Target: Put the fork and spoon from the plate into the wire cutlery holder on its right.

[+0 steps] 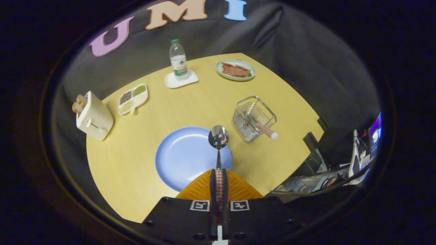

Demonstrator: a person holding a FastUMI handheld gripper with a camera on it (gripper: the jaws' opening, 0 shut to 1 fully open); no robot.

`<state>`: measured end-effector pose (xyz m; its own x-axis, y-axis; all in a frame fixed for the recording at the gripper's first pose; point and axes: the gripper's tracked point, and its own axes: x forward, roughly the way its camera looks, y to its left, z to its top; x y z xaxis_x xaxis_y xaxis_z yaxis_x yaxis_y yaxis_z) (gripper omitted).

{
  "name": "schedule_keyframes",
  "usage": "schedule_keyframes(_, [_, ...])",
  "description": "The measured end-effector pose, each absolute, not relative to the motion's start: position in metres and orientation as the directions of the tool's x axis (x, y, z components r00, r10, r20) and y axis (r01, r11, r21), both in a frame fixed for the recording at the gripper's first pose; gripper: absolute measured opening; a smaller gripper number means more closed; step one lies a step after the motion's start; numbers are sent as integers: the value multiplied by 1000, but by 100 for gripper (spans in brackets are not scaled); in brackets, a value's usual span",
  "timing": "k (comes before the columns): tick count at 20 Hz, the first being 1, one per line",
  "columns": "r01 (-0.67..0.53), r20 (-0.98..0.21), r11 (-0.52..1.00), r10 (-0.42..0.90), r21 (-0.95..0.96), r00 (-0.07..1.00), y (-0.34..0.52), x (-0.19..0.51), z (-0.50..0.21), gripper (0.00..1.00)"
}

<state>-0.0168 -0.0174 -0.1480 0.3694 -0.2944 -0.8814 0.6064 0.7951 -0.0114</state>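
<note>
The spoon (pixel 218 136) is clamped in the gripper (pixel 218 177): both fingers (pixel 212 190) are closed on its red-and-white checked handle, and the shiny bowl sticks out just ahead of the fingertips, raised over the right part of the blue plate (pixel 184 156). The plate lies on the desk (pixel 204 98) directly beneath and a little left of the gripper, with nothing lying on its visible surface. Ahead and to the right of the spoon's bowl stands the wire cutlery holder (pixel 253 117), near the plate but apart from it. A utensil with a matching checked handle (pixel 266 131) already leans inside it, its white end poking out over the near rim; whether this is the fork cannot be told. Farther beyond, a dish of food (pixel 235 70) sits near the far desk edge. Ahead and to the left, a water bottle (pixel 178 61) stands upright on a white coaster (pixel 181 80). Farther left are a divided tray of seasonings (pixel 133 98) and a cream toaster (pixel 94 116) with bread in its slots.
</note>
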Motion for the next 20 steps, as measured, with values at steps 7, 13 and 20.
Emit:
schedule_keyframes(7, [668,-953,743,-222,-28,207,-71,4,-131,8])
schedule_keyframes(13, [735,-993,678,-75,17,92,-94,24,-154,8])
schedule_keyframes(20, [783,-998,620,52,47,19,-128,27,-182,9])
